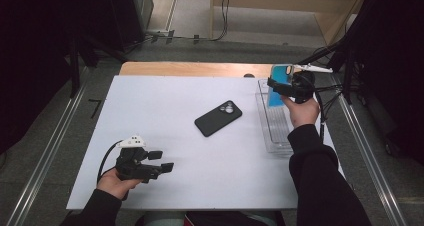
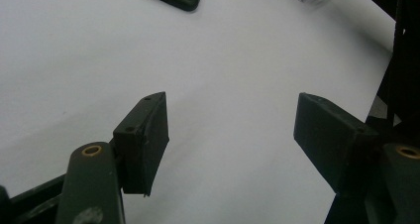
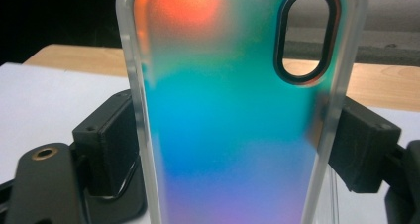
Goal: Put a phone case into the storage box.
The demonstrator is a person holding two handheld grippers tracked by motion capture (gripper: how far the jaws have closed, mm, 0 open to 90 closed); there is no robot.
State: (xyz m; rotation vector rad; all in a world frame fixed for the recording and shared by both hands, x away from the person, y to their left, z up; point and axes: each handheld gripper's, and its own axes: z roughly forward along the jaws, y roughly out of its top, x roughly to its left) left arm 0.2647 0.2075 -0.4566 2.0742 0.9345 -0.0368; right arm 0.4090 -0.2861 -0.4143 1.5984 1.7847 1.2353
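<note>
right tool: raised over clear tray at bench right edge, pinching iridescent phone case upright by its sides | left tool: low near front-left, level, jaws spread, nothing between | black phone: mid-bench

Pretty sure I'm in some kind of lab or test room: my bench is a white sheet over wood, boxed in by metal rails, with cables trailing across grey carpet and dark equipment racks behind.
</note>
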